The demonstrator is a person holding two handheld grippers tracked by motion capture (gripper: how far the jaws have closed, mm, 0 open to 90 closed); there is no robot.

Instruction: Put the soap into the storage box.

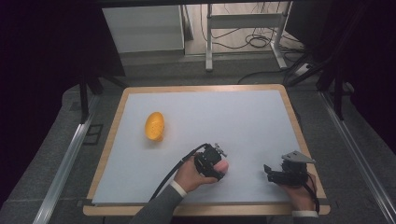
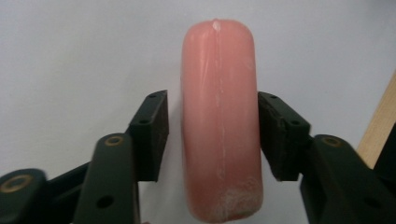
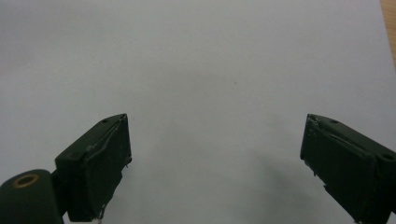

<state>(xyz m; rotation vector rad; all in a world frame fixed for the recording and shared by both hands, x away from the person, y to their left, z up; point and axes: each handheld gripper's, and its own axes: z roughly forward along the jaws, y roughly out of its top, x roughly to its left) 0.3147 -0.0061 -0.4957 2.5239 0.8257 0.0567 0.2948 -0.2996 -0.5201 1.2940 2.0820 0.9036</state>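
Observation:
A pink sausage-shaped piece lies on the white sheet, lengthwise between the jaws of my left gripper. The right pad is against its side. A thin strip of sheet shows between the left pad and the piece. In the high view my left gripper points down at the sheet near the front middle, held in a hand. My right gripper rests low at the front right. Its jaws stand wide apart over bare sheet, with nothing between them.
An orange-yellow oval object, like a bread roll, lies on the left part of the white sheet. The wooden table edge frames the sheet. Desk legs and cables stand on the floor beyond the table.

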